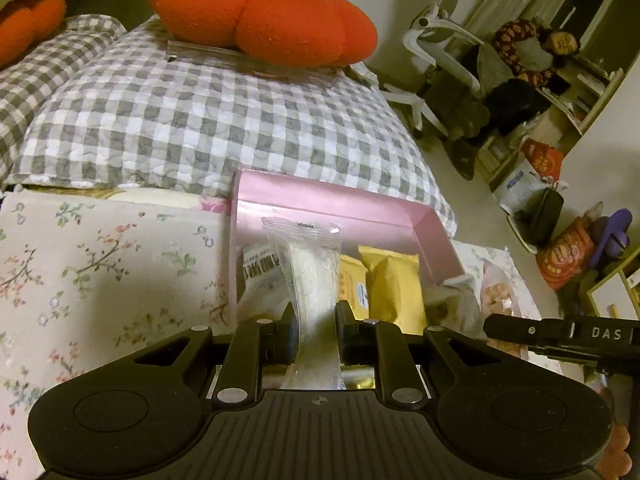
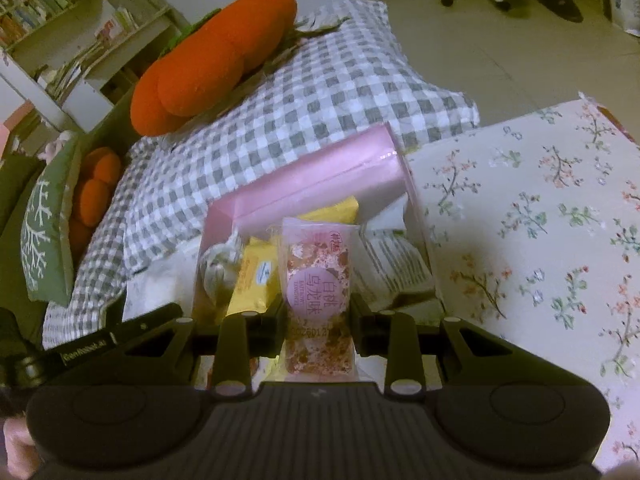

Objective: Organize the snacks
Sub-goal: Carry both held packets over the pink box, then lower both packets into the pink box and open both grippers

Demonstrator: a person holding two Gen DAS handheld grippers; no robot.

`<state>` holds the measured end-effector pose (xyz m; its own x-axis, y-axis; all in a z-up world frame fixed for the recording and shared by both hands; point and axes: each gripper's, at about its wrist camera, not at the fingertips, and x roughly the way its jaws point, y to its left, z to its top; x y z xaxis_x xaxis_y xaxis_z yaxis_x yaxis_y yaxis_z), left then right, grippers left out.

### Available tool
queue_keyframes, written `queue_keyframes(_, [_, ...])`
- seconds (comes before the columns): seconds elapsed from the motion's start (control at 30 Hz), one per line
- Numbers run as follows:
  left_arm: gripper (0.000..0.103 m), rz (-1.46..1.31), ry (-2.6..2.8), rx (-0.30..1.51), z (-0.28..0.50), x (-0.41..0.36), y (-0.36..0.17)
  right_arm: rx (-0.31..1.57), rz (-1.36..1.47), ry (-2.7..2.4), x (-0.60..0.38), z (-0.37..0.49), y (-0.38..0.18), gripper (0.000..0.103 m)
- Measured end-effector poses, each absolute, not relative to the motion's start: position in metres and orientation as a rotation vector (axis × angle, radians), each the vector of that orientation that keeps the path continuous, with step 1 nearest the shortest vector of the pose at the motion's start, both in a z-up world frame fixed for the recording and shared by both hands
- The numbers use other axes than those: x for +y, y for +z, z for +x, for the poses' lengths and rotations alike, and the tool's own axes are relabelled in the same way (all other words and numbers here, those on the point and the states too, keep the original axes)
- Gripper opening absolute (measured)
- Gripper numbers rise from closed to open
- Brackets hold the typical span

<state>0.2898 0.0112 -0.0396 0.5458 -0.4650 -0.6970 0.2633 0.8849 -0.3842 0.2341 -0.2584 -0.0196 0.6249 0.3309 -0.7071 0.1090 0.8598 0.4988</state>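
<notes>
A pink box (image 1: 332,200) stands on a floral cloth and holds yellow snack packets (image 1: 394,286) and a black-and-white printed packet (image 1: 260,268). My left gripper (image 1: 316,320) is shut on a clear packet with a white bar (image 1: 310,272), held over the box. In the right wrist view the same pink box (image 2: 320,178) shows, with yellow packets (image 2: 256,276) and a round wrapped sweet (image 2: 220,268) inside. My right gripper (image 2: 318,312) is shut on a pink nougat packet (image 2: 318,280) above the box's near side.
A grey checked pillow (image 1: 208,120) with an orange plush cushion (image 1: 264,12) lies behind the box. The floral cloth (image 2: 540,220) spreads around it. A white office chair (image 1: 436,52), shelves and bags stand on the floor at right. The right gripper's side (image 1: 560,336) shows beside the box.
</notes>
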Motion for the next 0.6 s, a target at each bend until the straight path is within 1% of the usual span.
queue_keyframes(0.13, [0.016, -0.227, -0.446, 0.895, 0.301, 0.004, -0.05, 0.898, 0.575, 0.171, -0.251, 0.245, -0.028, 0.029])
queue_keyframes(0.3, [0.016, -0.221, -0.436, 0.888, 0.311, -0.001, -0.06, 0.91, 0.527, 0.222, -0.222, 0.26, -0.033, 0.029])
queue_keyframes(0.6, [0.016, -0.196, -0.422, 0.867, 0.32, -0.004, -0.069, 0.926, 0.529, 0.232, -0.209, 0.278, -0.045, 0.029])
